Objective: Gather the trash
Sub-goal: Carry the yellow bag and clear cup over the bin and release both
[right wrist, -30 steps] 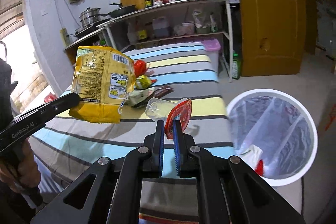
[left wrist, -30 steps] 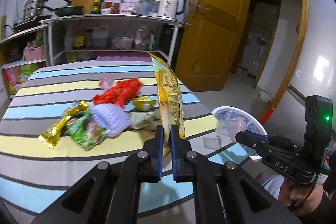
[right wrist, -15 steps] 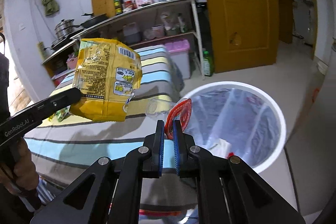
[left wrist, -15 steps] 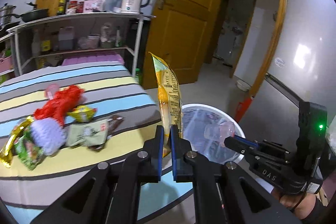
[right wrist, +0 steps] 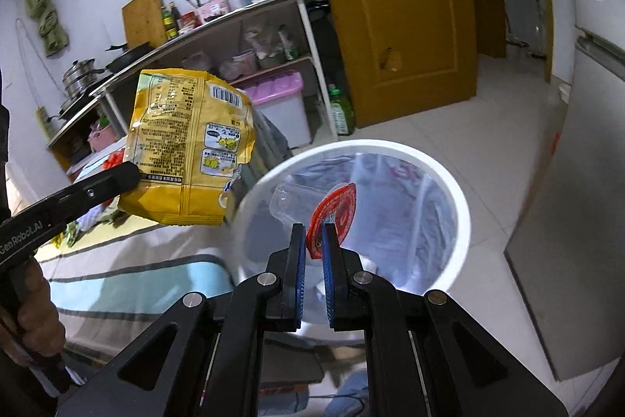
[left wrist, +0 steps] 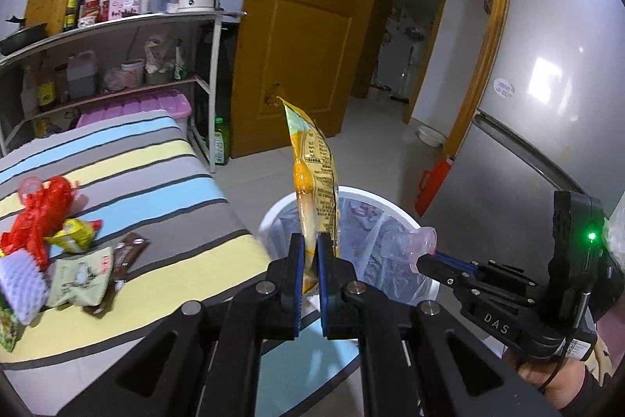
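Note:
My left gripper (left wrist: pixel 309 241) is shut on the bottom edge of a yellow snack bag (left wrist: pixel 314 170), seen edge-on and standing upright over the near rim of the white trash bin (left wrist: pixel 406 217). In the right wrist view the same yellow snack bag (right wrist: pixel 187 151) hangs at the bin's left side, over the table edge. My right gripper (right wrist: pixel 313 235) is shut on the red foil lid of a clear plastic cup (right wrist: pixel 297 198), held above the open white trash bin (right wrist: pixel 461 213). The left wrist view shows that cup (left wrist: pixel 406 245) over the bin's right part.
Several wrappers, a red mesh bag (left wrist: pixel 39 210) and a green packet (left wrist: pixel 78 280) lie on the striped table (left wrist: pixel 156 190). The bin has a clear liner with some trash inside. A metal shelf (left wrist: pixel 117 26), a yellow door (left wrist: pixel 312 26) and a fridge (left wrist: pixel 547 104) surround the spot.
Both grippers have swung right from over the table to the bin. The snack bag and the cup, held throughout, now hang at and above the bin's opening.

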